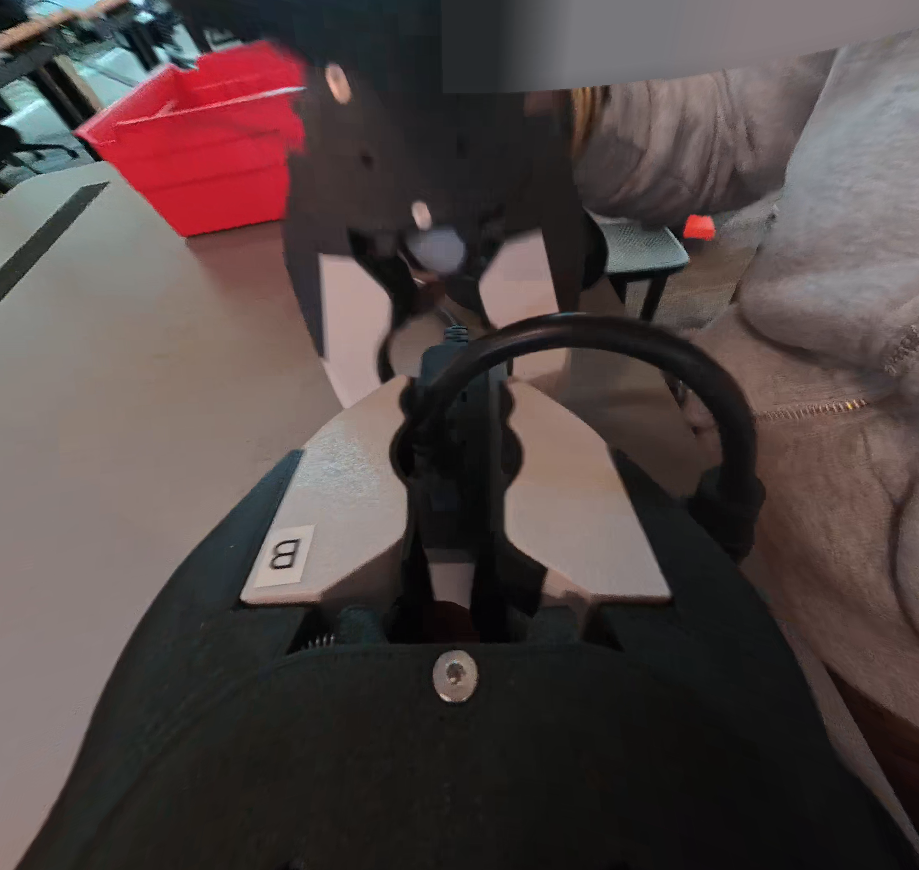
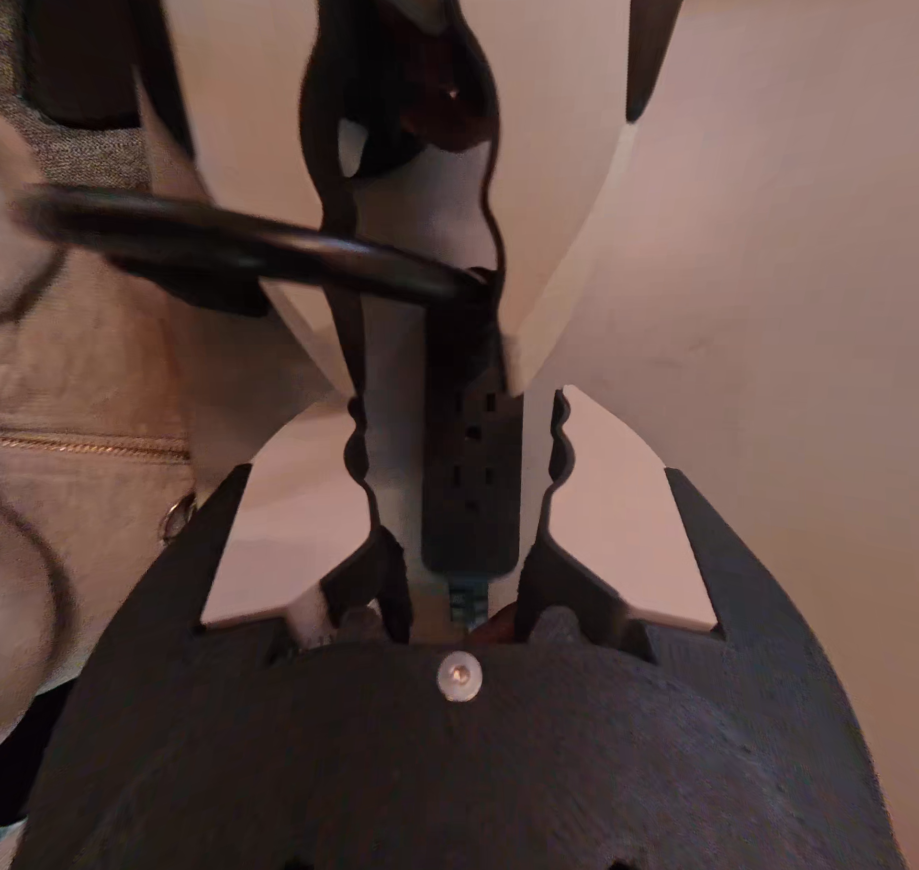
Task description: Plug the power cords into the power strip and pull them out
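the power strip lies flat on the tabletop, its long axis running straight away from the right tongs toward the left tongs, which face them from the far end. the right tongs stand wide, one finger on each side of the strip's near end, not touching it; two free outlets show between them. the strip's own cable leaves at the near end, under the right tongs.

the left tongs are narrow, clamped on a black plug. its cord arcs up and off toward the person's side. in the right wrist view the plug sits at the strip's far outlets; whether it is fully seated cannot be told.

judgement: insertion or withdrawal runs perpendicular to the strip's face. the left tongs do that work, and the right tongs are placed to steady the strip's near end.
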Demonstrator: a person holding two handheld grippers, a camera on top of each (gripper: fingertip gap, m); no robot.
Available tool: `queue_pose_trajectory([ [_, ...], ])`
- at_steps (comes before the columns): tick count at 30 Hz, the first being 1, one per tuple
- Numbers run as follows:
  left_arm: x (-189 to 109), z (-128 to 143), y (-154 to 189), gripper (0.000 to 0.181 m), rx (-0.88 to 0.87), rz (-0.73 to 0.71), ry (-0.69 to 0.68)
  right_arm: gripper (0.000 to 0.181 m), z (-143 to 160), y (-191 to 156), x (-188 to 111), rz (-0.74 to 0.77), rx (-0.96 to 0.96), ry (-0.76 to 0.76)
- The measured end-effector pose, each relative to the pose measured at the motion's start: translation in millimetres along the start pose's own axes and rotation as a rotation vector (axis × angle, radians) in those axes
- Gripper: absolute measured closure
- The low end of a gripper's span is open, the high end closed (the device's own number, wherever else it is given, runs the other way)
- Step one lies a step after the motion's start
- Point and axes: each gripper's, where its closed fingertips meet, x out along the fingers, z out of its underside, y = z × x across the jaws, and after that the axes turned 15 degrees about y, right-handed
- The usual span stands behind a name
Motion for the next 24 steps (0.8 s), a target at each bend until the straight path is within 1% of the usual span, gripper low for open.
queue_pose_trajectory([
  [1,1,-1,-5,0.168,-0.028,-0.037,0.028,0.118,8,2,10,-0.002,0.017,-0.016],
  [2,2,-2,-4,0.168,-0.065,-0.032,0.049,0.134,10,4,16,0.005,0.010,0.010],
  [4,-2,0,-9,0.169,-0.053,-0.069,0.035,0.136,5,4,20,-0.002,0.012,0.095],
  [7,-3,0,-11,0.171,-0.003,-0.108,0.014,0.135,3,4,21,-0.020,0.007,0.171],
  [11,-5,-1,-13,0.174,0.031,-0.157,-0.020,0.134,3,3,21,-0.026,-0.018,0.172],
  [14,-10,-1,-14,0.173,-0.036,-0.151,0.015,0.134,3,2,22,-0.020,-0.039,0.169],
  [16,-4,-1,-12,0.173,-0.036,-0.127,-0.008,0.134,2,2,22,-0.031,-0.044,0.167],
  [18,12,-6,-8,0.175,-0.006,-0.110,0.004,0.134,5,-1,19,-0.061,-0.045,0.162],
  [19,12,-6,-8,0.176,-0.014,-0.114,0.002,0.134,6,-2,18,-0.070,-0.042,0.173],
  [20,10,-6,-8,0.176,-0.008,-0.124,-0.004,0.134,7,-3,17,-0.067,-0.049,0.178],
  [22,-5,-4,-12,0.177,0.006,-0.162,-0.032,0.134,5,-3,19,-0.058,-0.058,0.181],
  [24,-13,-4,-9,0.176,0.020,-0.172,-0.050,0.133,0,-7,24,-0.070,-0.074,0.181],
])
